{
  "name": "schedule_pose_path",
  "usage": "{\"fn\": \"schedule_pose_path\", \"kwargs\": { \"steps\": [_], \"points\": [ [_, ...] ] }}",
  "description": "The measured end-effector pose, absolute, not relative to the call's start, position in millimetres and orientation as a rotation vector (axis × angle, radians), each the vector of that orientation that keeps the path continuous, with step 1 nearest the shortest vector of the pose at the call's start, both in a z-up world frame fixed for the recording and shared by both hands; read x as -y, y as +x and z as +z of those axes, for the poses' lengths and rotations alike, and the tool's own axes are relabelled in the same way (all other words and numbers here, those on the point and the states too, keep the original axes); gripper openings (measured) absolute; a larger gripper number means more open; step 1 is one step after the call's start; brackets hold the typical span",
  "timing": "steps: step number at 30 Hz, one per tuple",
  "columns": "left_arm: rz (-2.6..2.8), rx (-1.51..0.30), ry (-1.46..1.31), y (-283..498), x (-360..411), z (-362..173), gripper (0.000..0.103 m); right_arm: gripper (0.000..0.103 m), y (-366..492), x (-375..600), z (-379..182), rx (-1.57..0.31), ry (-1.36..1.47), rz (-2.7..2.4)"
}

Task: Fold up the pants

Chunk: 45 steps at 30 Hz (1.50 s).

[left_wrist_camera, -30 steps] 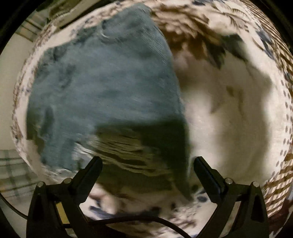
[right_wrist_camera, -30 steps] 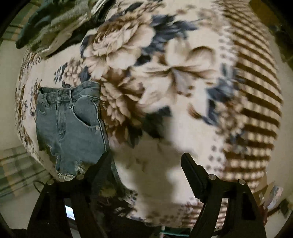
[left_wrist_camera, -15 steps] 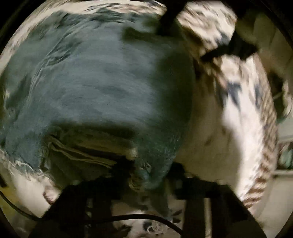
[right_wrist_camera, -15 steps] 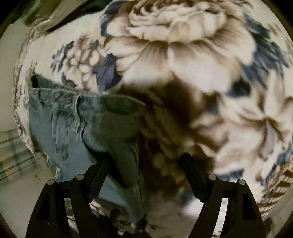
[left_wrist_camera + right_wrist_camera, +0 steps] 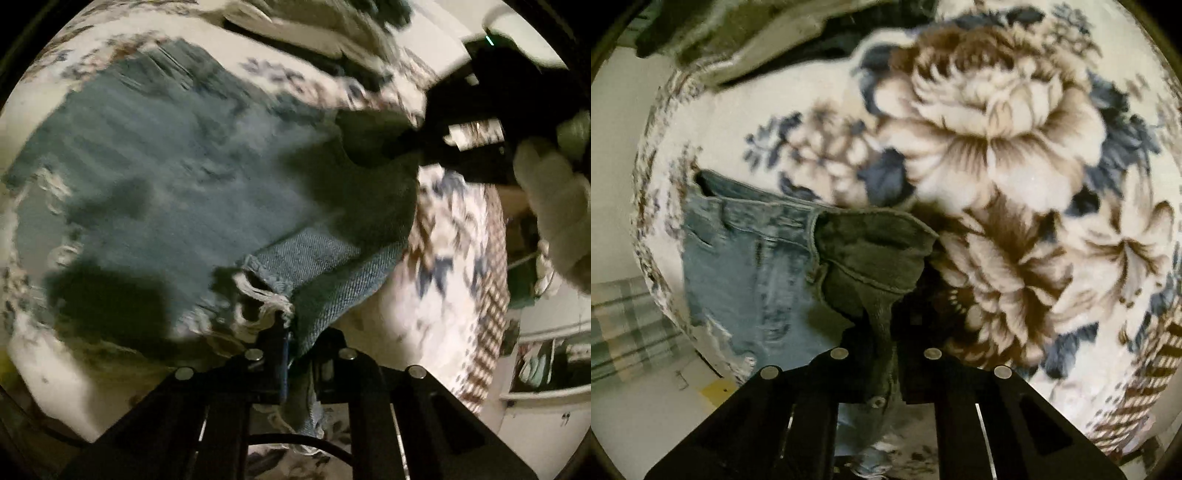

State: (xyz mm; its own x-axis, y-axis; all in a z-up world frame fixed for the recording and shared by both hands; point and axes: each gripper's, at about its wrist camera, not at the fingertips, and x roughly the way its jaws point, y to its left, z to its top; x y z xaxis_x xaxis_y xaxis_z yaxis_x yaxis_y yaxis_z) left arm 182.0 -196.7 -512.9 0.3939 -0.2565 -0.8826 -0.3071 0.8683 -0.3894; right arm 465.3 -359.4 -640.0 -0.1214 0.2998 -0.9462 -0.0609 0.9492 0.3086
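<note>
- Left hand-held gripper (image 5: 291, 332): matte black, angular arms, round silver screws, a black cable looping beneath.
- Right hand-held gripper (image 5: 882, 325): matching black frame, silver screws.
- Gloved hand (image 5: 554, 210): white knit.

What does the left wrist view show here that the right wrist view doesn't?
Only the left wrist view shows the frayed hem clamped in the left gripper, plus the right gripper and a gloved hand. Only the right wrist view shows the waistband, with its lifted corner going into the right gripper's shut jaws. Both show the denim shorts on the floral blanket.
</note>
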Motion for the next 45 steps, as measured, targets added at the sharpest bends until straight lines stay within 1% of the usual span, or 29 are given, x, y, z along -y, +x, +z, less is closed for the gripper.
{"fn": "schedule_pose_path", "kwargs": {
  "steps": [4,8,10,13,16,18,21,23,24,27,29,30,31,32,33,34,35,36,37,39,40,41,45],
  "points": [
    [0.061,-1.118,-0.574,181.5,167.4,-482.8,0.007,0.008,468.7,342.8,-601.1,-1.624,0.194,0.320],
    [0.098,-1.071,-0.627,183.2,126.4,-464.7,0.007,0.008,476.3,308.1,-568.3,-1.594,0.174,0.357],
    [0.116,-1.053,-0.650,184.1,101.7,-459.2,0.007,0.008,483.4,279.2,-555.0,-1.581,0.153,0.377],
    [0.154,-1.034,-0.680,188.2,53.2,-458.5,0.007,0.008,493.2,219.6,-549.4,-1.578,0.113,0.395],
    [0.187,-1.037,-0.721,195.6,6.0,-471.2,0.007,0.008,505.0,159.2,-559.2,-1.583,0.068,0.399],
    [0.203,-1.047,-0.751,199.7,-21.6,-484.1,0.007,0.008,512.5,123.7,-576.3,-1.597,0.030,0.388],
    [0.240,-1.078,-0.819,206.2,-65.7,-517.2,0.008,0.008,523.7,67.8,-606.8,-1.632,-0.035,0.360],
    [0.253,-1.089,-0.850,206.7,-83.8,-536.2,0.009,0.008,525.1,45.9,-627.4,-1.639,-0.087,0.340],
    [0.265,-1.094,-0.873,206.5,-92.2,-547.0,0.011,0.008,526.7,32.2,-636.5,-1.642,-0.122,0.332],
    [0.287,-1.108,-0.962,204.5,-110.9,-574.8,0.011,0.009,527.0,6.2,-657.6,-1.651,-0.215,0.304],
    [0.279,-1.106,-1.043,200.9,-117.2,-585.7,0.011,0.011,525.6,-4.4,-662.9,-1.653,-0.263,0.293],
    [0.276,-1.106,-1.070,200.4,-119.5,-588.5,0.012,0.017,524.6,-7.1,-663.0,-1.655,-0.271,0.298],
    [0.282,-1.101,-1.089,198.1,-120.5,-589.3,0.018,0.023,523.9,-7.0,-661.7,-1.662,-0.258,0.308],
    [0.299,-1.085,-1.093,194.2,-120.9,-586.5,0.021,0.028,523.7,-5.8,-660.0,-1.671,-0.236,0.325],
    [0.312,-1.052,-1.098,188.6,-121.5,-580.8,0.025,0.039,523.0,-3.5,-656.1,-1.680,-0.198,0.355],
    [0.320,-1.029,-1.097,184.2,-121.1,-575.2,0.035,0.044,522.3,-0.4,-651.4,-1.682,-0.163,0.384],
    [0.336,-0.996,-1.088,177.6,-121.7,-566.4,0.046,0.057,521.2,4.8,-645.2,-1.680,-0.126,0.420],
    [0.348,-0.981,-1.082,173.2,-120.9,-560.3,0.075,0.067,519.7,11.8,-639.1,-1.675,-0.099,0.449],
    [0.366,-0.961,-1.081,165.4,-120.5,-551.7,0.092,0.071,517.5,20.8,-631.2,-1.664,-0.078,0.471],
    [0.397,-0.936,-1.090,152.3,-118.2,-541.8,0.092,0.072,512.0,42.1,-616.5,-1.640,-0.040,0.518],
    [0.415,-0.928,-1.098,144.6,-115.5,-538.7,0.092,0.076,510.4,54.7,-609.7,-1.634,-0.030,0.530],
    [0.430,-0.912,-1.134,133.1,-110.1,-537.6,0.092,0.078,507.3,66.8,-604.9,-1.628,-0.023,0.537],
    [0.520,-0.870,-1.294,103.4,-89.3,-559.0,0.092,0.080,497.1,134.6,-604.9,-1.636,0.000,0.510]
  ]
}}
